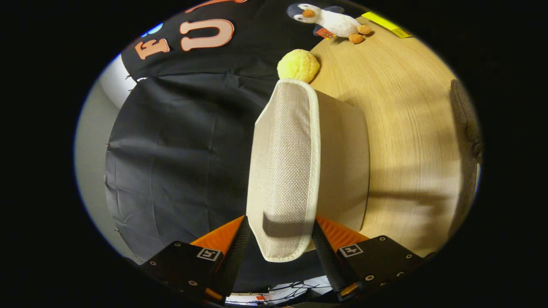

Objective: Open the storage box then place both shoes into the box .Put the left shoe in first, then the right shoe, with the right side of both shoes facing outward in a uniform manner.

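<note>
The storage box's beige woven lid (284,162) runs lengthwise between my fingers, and its near end lies right between the fingertips. My gripper (280,241) is shut on the lid, one finger pressing on each long edge. The box's plain tan body (344,162) sits just behind the lid on the wooden table (406,107). A dark grey object (466,119), maybe a shoe, lies at the table's far side; too little of it shows to be sure.
A yellow plush ball (298,65) rests on the table just past the far end of the lid. Farther off lies a penguin soft toy (329,20), with a yellow strip (385,23) near it. Black cloth hangs beside the box.
</note>
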`<state>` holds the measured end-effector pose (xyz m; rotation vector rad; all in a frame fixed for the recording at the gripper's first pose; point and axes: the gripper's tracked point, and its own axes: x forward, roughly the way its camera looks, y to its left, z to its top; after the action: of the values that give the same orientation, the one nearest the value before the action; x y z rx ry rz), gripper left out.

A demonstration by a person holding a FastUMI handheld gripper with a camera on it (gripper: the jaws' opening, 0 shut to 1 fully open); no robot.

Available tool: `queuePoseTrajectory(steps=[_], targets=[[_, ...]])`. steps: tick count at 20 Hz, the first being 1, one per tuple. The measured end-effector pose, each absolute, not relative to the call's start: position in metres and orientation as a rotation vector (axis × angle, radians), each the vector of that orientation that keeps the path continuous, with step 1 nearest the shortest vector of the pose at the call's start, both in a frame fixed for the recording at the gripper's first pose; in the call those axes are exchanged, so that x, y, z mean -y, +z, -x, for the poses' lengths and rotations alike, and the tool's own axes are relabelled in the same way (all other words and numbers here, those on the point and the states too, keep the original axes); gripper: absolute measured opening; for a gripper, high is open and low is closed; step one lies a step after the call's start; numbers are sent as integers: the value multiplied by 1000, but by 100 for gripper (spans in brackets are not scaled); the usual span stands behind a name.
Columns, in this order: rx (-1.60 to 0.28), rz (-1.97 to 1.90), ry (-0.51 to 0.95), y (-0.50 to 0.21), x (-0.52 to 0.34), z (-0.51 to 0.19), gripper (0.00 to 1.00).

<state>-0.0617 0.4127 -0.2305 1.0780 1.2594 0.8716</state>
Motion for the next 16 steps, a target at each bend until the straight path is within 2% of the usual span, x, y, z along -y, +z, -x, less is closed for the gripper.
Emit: queuePoseTrajectory(steps=[5, 10, 13, 14, 16], targets=[[-1169, -1147, 987, -167, -423, 56, 67], [-1119, -1115, 1024, -131, -455, 51, 36], [-1088, -1156, 1008, -104, -479, 44, 22], [-1087, -1146, 999, -98, -485, 41, 18], [-1079, -1108, 1001, -89, -499, 37, 18]])
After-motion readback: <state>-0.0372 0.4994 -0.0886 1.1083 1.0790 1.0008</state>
